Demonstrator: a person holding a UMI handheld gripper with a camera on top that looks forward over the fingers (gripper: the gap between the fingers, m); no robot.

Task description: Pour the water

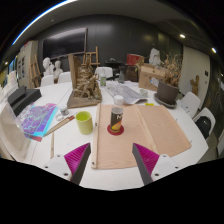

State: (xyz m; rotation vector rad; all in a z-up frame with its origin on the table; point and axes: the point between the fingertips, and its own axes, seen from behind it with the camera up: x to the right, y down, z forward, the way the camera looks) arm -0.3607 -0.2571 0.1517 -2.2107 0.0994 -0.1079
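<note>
While the tool [112,160] gapes empty, a bottle [116,120] stands just ahead.

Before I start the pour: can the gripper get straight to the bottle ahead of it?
Probably yes. The gripper is open, and the bottle stands upright just beyond its fingers, nothing between them; the green cup sits off to one side.

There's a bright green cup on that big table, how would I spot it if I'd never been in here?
Start at the white table just ahead of the open jaws and find the tan mat lying on it. Beside the mat's edge, towards the colourful book, stands the green cup. It is the only lime-green thing there; the small bottle nearby is dark.
</note>
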